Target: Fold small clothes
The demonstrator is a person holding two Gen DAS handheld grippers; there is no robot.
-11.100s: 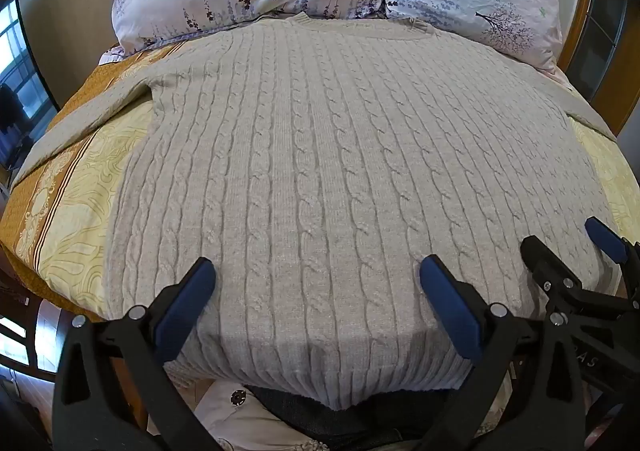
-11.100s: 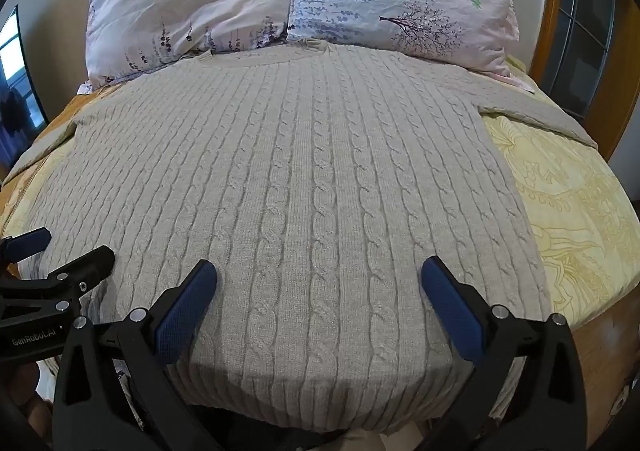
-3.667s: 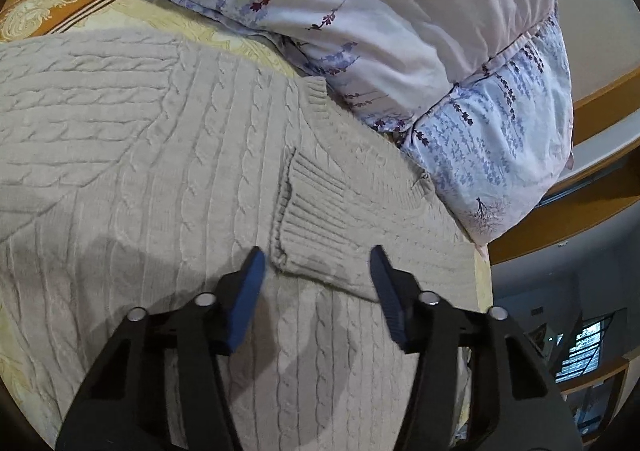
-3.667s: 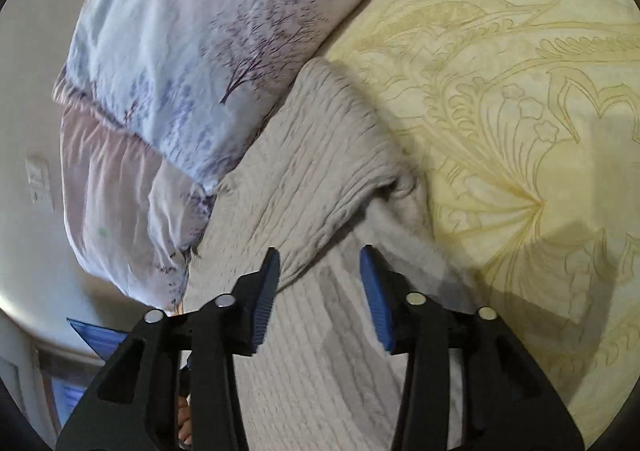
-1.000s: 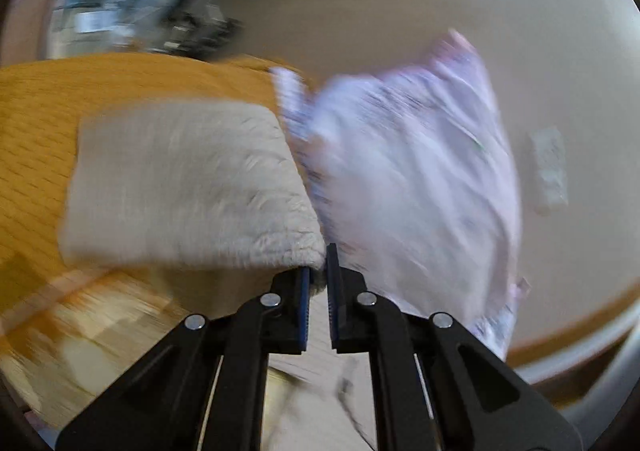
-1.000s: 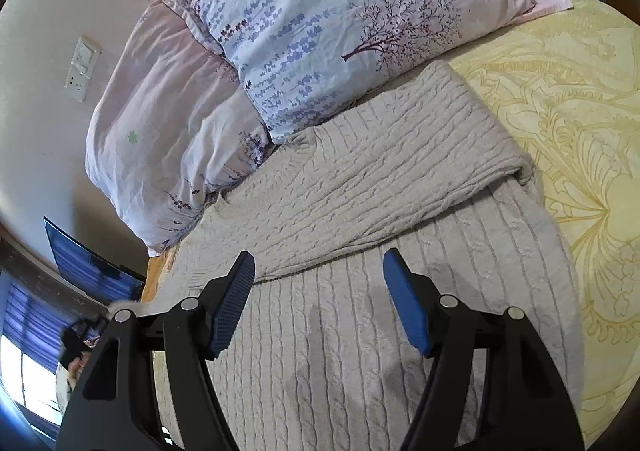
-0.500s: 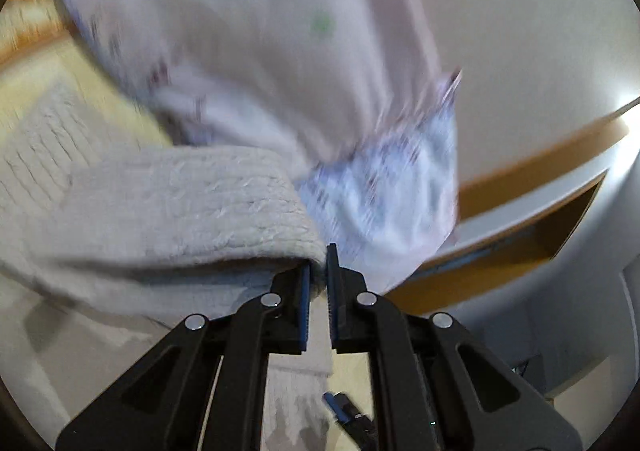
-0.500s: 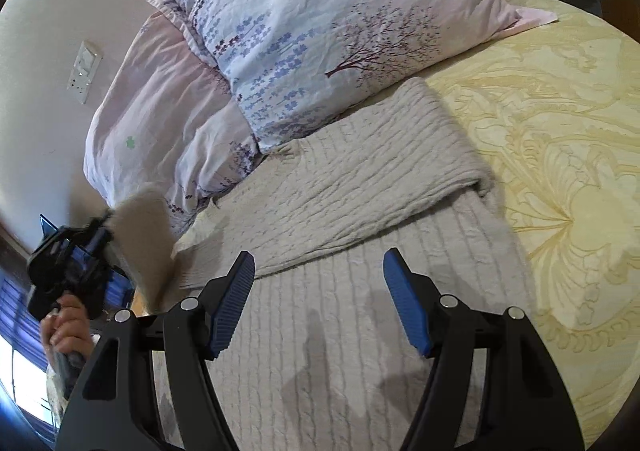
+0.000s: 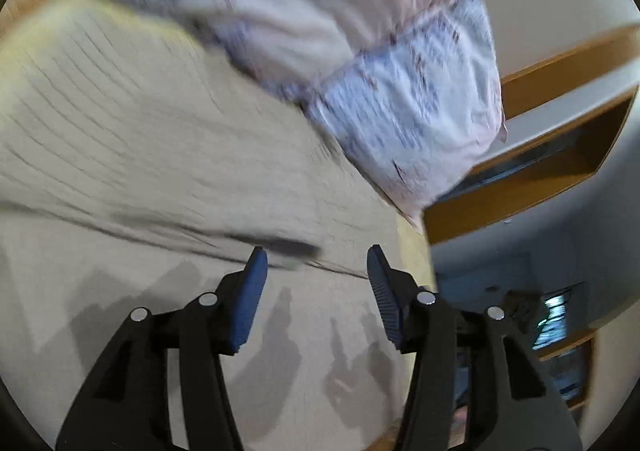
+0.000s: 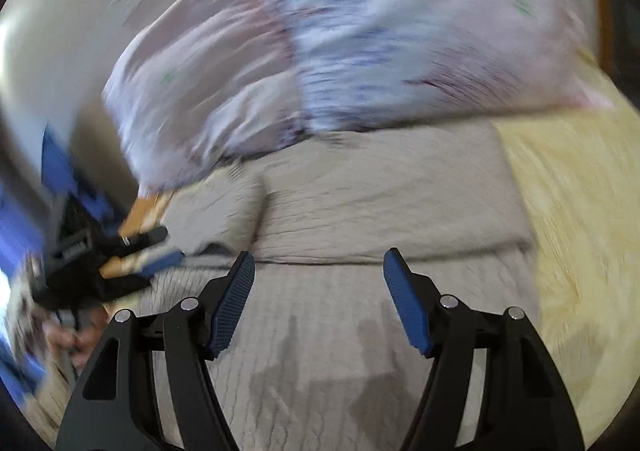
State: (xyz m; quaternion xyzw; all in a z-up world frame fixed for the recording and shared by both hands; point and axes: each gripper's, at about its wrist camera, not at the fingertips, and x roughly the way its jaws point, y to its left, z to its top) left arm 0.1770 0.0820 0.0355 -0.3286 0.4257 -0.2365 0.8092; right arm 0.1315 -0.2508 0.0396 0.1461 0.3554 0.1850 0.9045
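Beige cable-knit sweater (image 10: pixel 360 331) lies collar toward the floral pillows (image 10: pixel 360 51), sleeves folded crosswise; left gripper (image 9: pixel 314 279) just opened, empty; right gripper (image 10: pixel 318 279) wide, empty.

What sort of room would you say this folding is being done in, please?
Most likely a bedroom. The beige knitted sweater lies spread on a bed with a yellow patterned bedspread, two floral pillows sit at its head against the wall, and a wooden bed frame shows behind them.
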